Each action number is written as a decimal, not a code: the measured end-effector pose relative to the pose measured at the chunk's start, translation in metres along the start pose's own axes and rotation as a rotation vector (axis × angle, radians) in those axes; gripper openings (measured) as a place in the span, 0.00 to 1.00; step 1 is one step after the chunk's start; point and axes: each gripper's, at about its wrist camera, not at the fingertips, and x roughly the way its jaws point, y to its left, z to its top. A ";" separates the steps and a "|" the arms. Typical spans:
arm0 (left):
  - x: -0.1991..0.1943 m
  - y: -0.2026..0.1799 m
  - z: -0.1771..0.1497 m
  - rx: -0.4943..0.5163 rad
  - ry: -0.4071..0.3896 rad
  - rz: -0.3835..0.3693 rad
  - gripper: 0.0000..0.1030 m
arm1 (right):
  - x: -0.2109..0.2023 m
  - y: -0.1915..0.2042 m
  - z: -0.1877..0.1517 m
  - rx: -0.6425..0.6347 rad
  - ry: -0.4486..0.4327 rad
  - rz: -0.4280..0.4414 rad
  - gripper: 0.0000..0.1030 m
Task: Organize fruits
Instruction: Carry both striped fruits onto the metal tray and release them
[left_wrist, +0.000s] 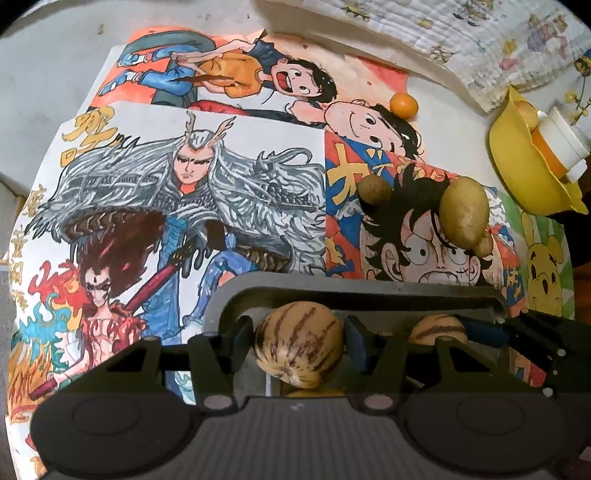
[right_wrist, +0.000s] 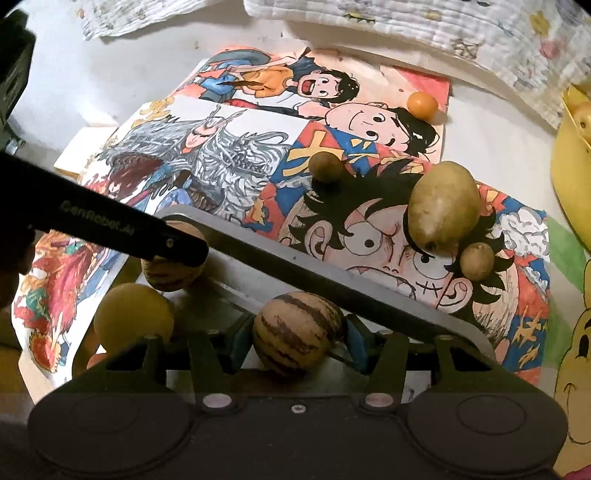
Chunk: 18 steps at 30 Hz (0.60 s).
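Observation:
My left gripper (left_wrist: 299, 341) is shut on a striped tan melon (left_wrist: 298, 344) over a grey metal tray (left_wrist: 362, 290). My right gripper (right_wrist: 295, 341) is shut on a second striped melon (right_wrist: 295, 338) over the same tray (right_wrist: 332, 291). In the right wrist view the left gripper's finger (right_wrist: 110, 229) reaches across with its melon (right_wrist: 173, 271) beneath it. In the left wrist view the right gripper's melon (left_wrist: 437, 328) shows at the right. A yellow round fruit (right_wrist: 133, 319) lies in the tray.
On the cartoon-printed mat lie a large yellow-green fruit (right_wrist: 443, 206), two small brown fruits (right_wrist: 325, 167) (right_wrist: 476, 261) and an orange (right_wrist: 422, 104). A yellow bowl (left_wrist: 517, 162) stands at the right. A folded quilt (left_wrist: 461, 44) lies at the back.

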 end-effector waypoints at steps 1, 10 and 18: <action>0.000 0.000 0.000 -0.005 0.001 -0.001 0.56 | -0.001 0.000 -0.001 -0.006 -0.001 -0.003 0.54; -0.015 0.001 -0.010 -0.019 -0.015 0.006 0.68 | -0.024 0.000 -0.011 -0.019 -0.043 0.001 0.61; -0.047 0.005 -0.032 -0.060 -0.057 -0.082 0.87 | -0.056 0.019 -0.027 -0.140 -0.117 -0.018 0.83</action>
